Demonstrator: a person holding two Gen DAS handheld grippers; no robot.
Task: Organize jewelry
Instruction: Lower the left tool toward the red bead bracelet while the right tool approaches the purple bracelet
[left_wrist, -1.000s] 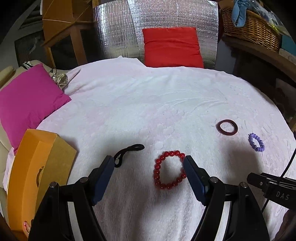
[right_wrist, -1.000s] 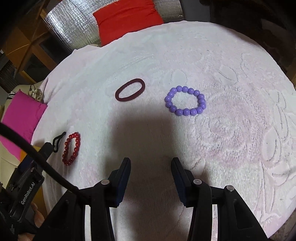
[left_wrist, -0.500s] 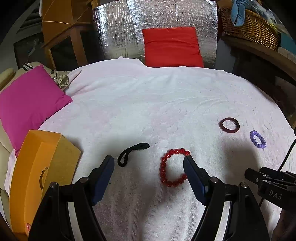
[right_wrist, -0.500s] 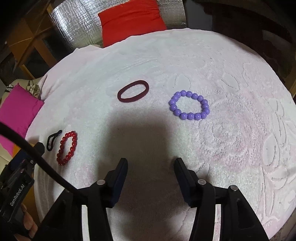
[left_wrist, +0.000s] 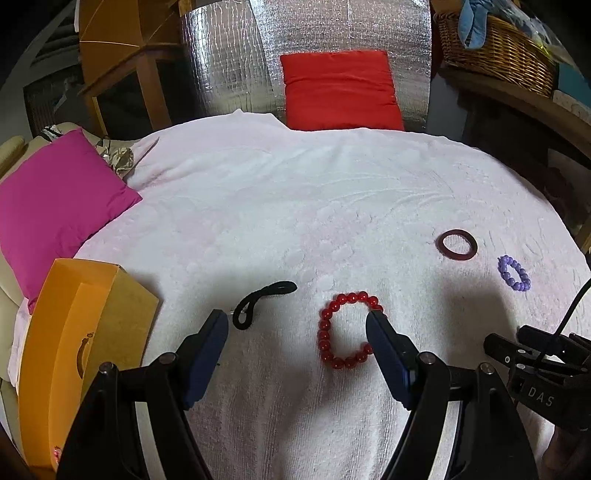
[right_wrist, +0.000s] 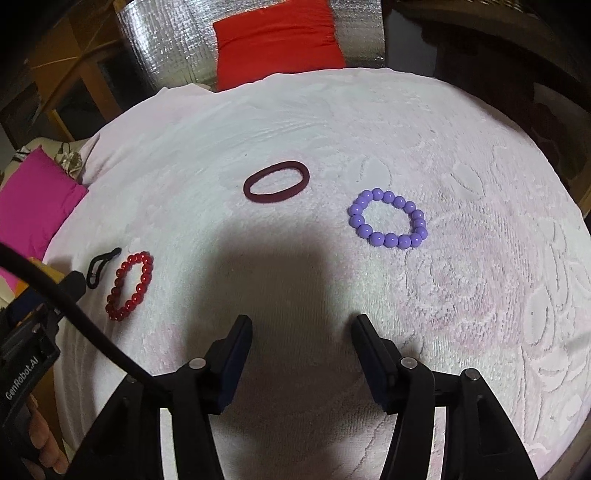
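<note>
A red bead bracelet (left_wrist: 347, 329) lies on the white towel-covered table (left_wrist: 295, 206), just inside my left gripper's right finger. A black hair tie (left_wrist: 263, 300) lies beyond the left finger. My left gripper (left_wrist: 297, 322) is open and empty. A maroon hair band (right_wrist: 276, 181) and a purple bead bracelet (right_wrist: 388, 218) lie ahead of my right gripper (right_wrist: 301, 323), which is open and empty above the towel. The red bracelet (right_wrist: 130, 286) and black tie (right_wrist: 100, 266) also show in the right wrist view. The maroon band (left_wrist: 457, 244) and purple bracelet (left_wrist: 514, 274) show at the right in the left wrist view.
An open orange box (left_wrist: 74, 354) stands at the table's left edge. A pink cushion (left_wrist: 51, 206) lies at the left, a red cushion (left_wrist: 340, 90) at the back against silver foil. A wicker basket (left_wrist: 498, 48) sits on a shelf at the back right.
My left gripper has shifted left, so the red bracelet now lies nearer its right finger. My right gripper has pulled back and turned slightly, so the purple bracelet and maroon band sit farther right.
</note>
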